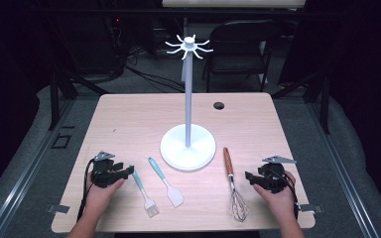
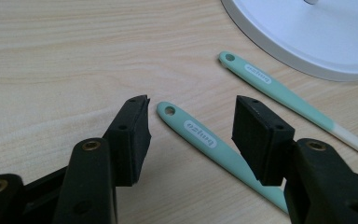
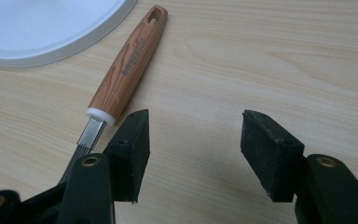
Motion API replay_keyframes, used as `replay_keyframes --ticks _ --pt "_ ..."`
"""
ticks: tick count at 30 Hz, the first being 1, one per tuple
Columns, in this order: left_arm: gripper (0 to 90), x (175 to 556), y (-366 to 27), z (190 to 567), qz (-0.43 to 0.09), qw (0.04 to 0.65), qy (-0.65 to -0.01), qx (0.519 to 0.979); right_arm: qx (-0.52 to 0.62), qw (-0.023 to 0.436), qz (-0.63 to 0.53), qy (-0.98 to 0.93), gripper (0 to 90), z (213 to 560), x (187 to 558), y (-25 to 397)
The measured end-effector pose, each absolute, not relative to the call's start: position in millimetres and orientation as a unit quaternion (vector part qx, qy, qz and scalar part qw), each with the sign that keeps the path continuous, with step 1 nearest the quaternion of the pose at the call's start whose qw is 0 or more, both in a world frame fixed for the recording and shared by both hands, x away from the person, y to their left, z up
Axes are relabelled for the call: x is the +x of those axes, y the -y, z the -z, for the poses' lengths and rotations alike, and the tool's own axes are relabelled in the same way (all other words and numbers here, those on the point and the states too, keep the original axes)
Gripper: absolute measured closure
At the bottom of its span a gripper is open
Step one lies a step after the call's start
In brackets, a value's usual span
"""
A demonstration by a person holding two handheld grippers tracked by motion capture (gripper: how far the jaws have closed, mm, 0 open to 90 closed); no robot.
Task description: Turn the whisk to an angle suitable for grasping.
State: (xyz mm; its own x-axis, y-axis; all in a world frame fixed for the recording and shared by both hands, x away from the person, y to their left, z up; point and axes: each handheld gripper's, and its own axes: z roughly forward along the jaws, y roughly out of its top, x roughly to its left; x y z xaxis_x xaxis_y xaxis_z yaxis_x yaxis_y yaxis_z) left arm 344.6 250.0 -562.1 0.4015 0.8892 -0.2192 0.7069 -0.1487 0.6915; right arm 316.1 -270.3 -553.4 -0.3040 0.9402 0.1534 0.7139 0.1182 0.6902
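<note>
While jaws gape, left gripper (image 2: 191,135) straddles brush handle (image 2: 200,135), untouched.

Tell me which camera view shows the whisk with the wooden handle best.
The high view: the whole wooden-handled wire whisk lies on the table, handle to wire loops, left of the right gripper. The right gripper view gives a sharp close-up of the handle, but a jaw hides the wires.

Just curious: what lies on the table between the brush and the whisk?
The spatula, then the white stand's base a little farther back, as the high view shows.
</note>
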Motion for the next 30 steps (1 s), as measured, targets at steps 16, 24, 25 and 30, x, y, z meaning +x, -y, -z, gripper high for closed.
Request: replay_keyframes --ticks 16,24,25,30 --pt "46.0 339.2 -242.9 559.5 -0.12 0.38 -0.515 0.759 0.563 0.14 -0.327 -0.746 50.4 539.3 328.0 245.2" --pt "46.0 339.5 -243.1 560.2 -0.119 0.38 -0.515 0.759 0.568 0.117 -0.314 -0.752 54.2 536.1 345.9 225.5" --pt "46.0 339.3 -243.1 560.2 -0.119 0.381 -0.515 0.759 0.57 0.112 -0.311 -0.752 54.4 536.7 347.7 222.8" --pt "45.9 338.8 -243.2 560.7 -0.117 0.379 -0.515 0.76 0.58 0.097 -0.3 -0.751 56.6 541.3 353.8 215.0"
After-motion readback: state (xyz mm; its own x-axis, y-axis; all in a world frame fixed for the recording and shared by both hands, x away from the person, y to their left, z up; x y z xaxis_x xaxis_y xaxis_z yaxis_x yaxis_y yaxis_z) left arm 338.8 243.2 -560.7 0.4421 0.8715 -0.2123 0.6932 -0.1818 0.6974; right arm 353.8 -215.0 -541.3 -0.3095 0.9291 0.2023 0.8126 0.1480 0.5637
